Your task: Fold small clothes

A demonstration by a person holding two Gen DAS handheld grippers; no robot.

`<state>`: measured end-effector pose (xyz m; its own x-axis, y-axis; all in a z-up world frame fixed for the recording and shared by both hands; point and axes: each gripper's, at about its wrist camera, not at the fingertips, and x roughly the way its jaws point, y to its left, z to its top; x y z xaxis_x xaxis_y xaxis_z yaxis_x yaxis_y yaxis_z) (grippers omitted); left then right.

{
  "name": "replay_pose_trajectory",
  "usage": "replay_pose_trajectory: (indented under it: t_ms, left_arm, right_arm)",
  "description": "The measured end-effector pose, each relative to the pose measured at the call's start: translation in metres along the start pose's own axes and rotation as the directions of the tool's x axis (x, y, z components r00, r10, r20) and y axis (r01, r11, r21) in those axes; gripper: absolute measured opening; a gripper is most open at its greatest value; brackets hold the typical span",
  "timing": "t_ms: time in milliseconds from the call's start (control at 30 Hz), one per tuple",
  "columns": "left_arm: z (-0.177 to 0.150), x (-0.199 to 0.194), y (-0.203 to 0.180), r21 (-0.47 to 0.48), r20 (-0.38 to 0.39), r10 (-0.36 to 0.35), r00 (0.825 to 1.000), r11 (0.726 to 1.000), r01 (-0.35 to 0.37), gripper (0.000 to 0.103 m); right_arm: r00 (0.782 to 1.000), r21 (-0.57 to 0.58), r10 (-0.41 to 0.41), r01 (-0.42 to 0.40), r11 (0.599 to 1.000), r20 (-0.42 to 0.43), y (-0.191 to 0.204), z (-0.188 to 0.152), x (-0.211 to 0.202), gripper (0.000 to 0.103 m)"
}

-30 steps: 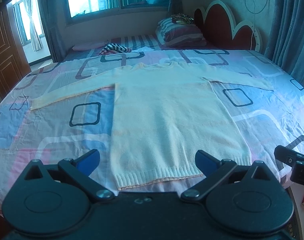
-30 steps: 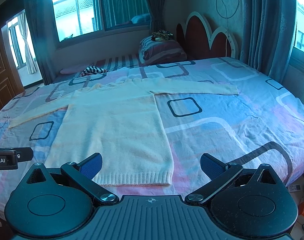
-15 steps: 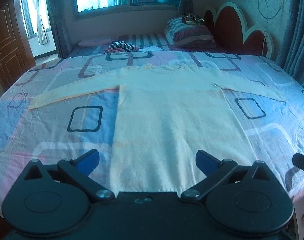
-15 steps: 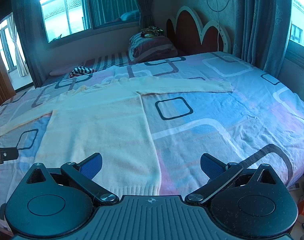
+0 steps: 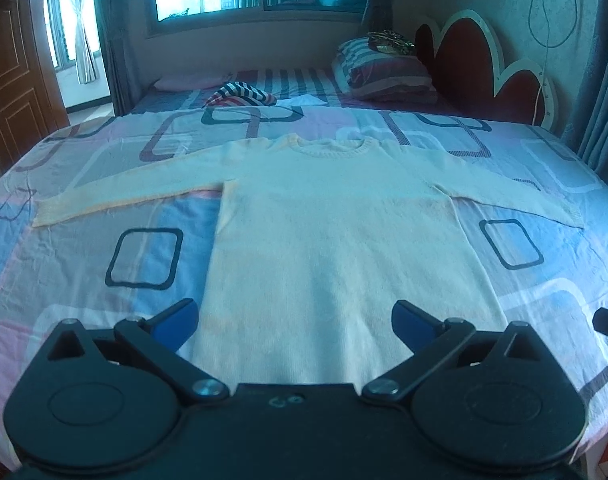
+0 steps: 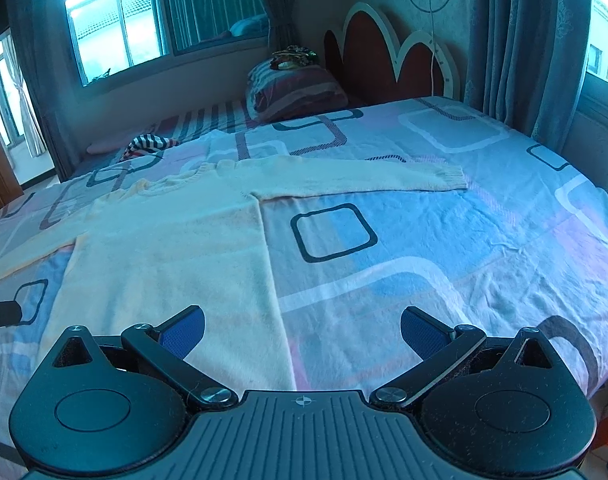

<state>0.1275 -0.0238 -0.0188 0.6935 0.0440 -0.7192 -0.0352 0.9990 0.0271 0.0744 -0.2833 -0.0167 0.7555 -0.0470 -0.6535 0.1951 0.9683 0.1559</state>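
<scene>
Sweater (image 5: 335, 236) lies flat on the bed (image 5: 104, 200), sleeves spread, left gripper (image 5: 296, 320) wide open and empty above its hem, right gripper (image 6: 302, 330) likewise agape over its right edge.

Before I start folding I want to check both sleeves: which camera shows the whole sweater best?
The left wrist view: the sweater lies centred, both sleeves visible. The right wrist view cuts off its left sleeve.
</scene>
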Motion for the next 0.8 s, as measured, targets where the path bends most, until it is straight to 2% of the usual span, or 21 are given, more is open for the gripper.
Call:
replay_pose_trajectory:
  t_ms: [400, 800]
  left_arm:
    - [0.027, 0.045, -0.027, -0.004, -0.006, 0.012, 1.0, 1.0, -0.012, 0.102]
    - [0.053, 0.091, -0.044, -0.034, -0.028, 0.09, 0.996, 0.995, -0.091, 0.102]
  right_arm:
    - [1.0, 0.01, -0.005, 0.005, 1.0, -0.026, -0.034, 0.036, 0.062, 0.103]
    - [0.996, -0.008, -0.005, 0.005, 1.0, -0.089, -0.063, 0.066, 0.14, 0.103]
